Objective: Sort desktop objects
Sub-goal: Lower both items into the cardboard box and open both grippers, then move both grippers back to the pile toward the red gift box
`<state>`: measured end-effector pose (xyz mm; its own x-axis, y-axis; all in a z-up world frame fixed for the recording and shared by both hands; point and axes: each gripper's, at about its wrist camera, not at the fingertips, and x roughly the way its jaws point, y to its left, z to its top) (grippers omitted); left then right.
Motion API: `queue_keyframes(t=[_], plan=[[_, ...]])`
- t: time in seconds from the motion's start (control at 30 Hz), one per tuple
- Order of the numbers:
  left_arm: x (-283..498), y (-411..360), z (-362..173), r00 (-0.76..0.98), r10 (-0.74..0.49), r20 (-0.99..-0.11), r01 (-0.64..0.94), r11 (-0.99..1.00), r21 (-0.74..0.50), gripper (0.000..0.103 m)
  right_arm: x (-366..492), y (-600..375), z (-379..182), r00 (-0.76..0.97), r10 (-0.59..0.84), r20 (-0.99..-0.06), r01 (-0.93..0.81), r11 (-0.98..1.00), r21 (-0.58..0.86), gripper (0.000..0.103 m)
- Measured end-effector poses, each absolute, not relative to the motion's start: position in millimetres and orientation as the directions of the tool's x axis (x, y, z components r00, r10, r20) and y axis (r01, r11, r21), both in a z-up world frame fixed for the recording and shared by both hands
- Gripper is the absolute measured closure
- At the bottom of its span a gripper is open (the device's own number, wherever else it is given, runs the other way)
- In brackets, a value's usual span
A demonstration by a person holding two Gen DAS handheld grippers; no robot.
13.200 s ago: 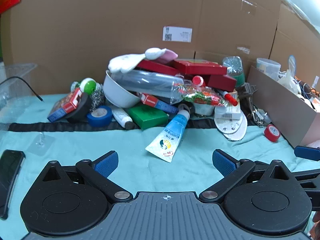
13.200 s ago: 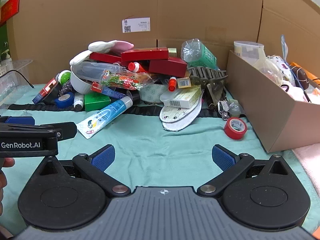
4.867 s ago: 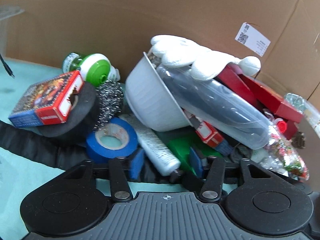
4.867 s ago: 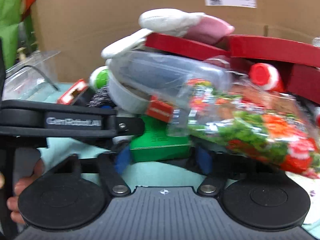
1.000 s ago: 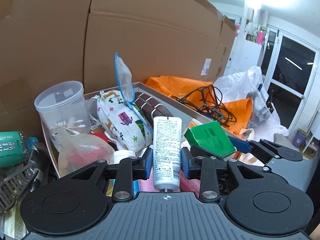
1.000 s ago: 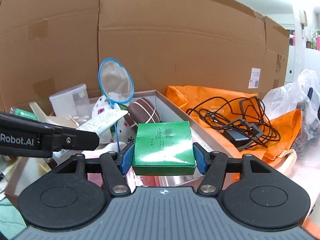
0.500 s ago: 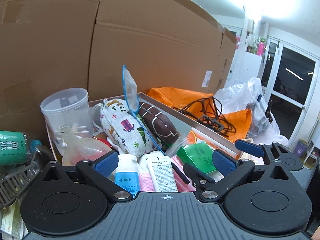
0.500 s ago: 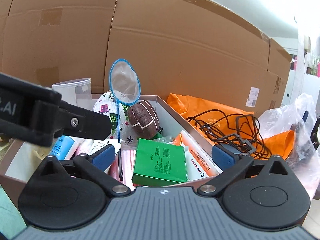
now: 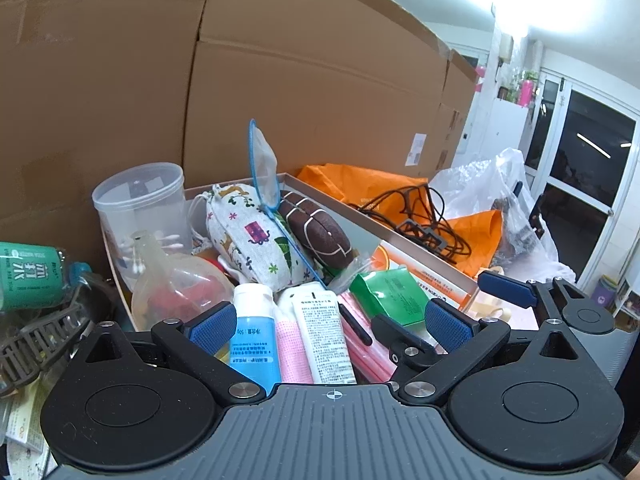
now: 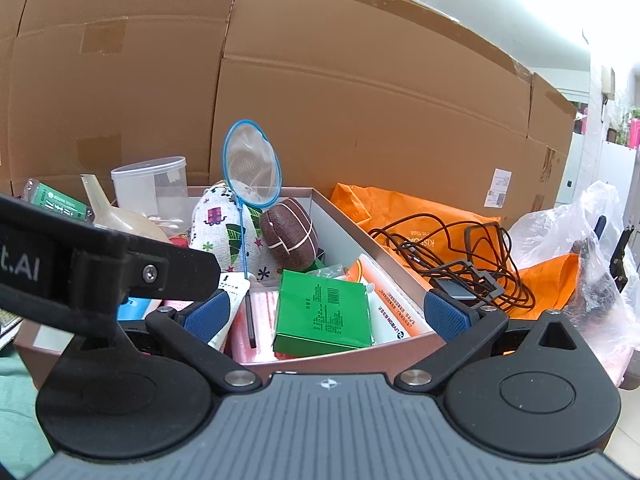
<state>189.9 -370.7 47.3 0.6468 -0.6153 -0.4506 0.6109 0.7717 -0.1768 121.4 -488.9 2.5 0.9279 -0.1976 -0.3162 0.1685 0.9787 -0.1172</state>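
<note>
The white tube (image 9: 324, 340) lies in the open cardboard box (image 9: 360, 220), beside a blue-labelled bottle (image 9: 254, 340). My left gripper (image 9: 328, 326) hangs open just above it, pads clear of the tube. The green box (image 10: 324, 312) rests flat inside the same cardboard box (image 10: 360, 354), near its front wall; in the left wrist view this green box (image 9: 390, 296) shows to the right of the tube. Over it my right gripper (image 10: 326, 316) stands open and holds nothing. The left gripper's black body (image 10: 100, 272) crosses the right wrist view at the left.
The box also holds a patterned pouch (image 9: 248, 240), a blue net strainer (image 10: 252, 172), a brown pouch (image 10: 290, 234) and a clear cup (image 9: 140, 200). An orange bag with black cables (image 10: 440, 248) and a plastic bag (image 10: 580, 240) lie to the right. Cardboard walls stand behind.
Both grippers have opened. The white tube has dropped from the left one and the green box from the right one, and both now lie in the cardboard box.
</note>
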Motion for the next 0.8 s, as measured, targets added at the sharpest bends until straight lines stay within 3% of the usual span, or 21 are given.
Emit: queue_keyframes(t=[0.37,0.6,0.8], plan=[[152,-335,49,0.643,-0.638,-0.424,0.613,0.76,-0.213,0.0,92,-463,12,0.935,-0.18,-0.305,0.161,0.983,-0.089,0.0],[117,-285,33,0.667,-0.627,-0.402,0.555,0.778,-0.294,0.0,63,-425,9,0.94,-0.117,-0.322,0.098,0.992,-0.073,0.0],[83,-236,17,0.71,-0.584,-0.392,0.514,0.811,-0.278,0.0,37,-381,0,0.938,-0.042,-0.344,0.023,0.998,-0.058,0.0]])
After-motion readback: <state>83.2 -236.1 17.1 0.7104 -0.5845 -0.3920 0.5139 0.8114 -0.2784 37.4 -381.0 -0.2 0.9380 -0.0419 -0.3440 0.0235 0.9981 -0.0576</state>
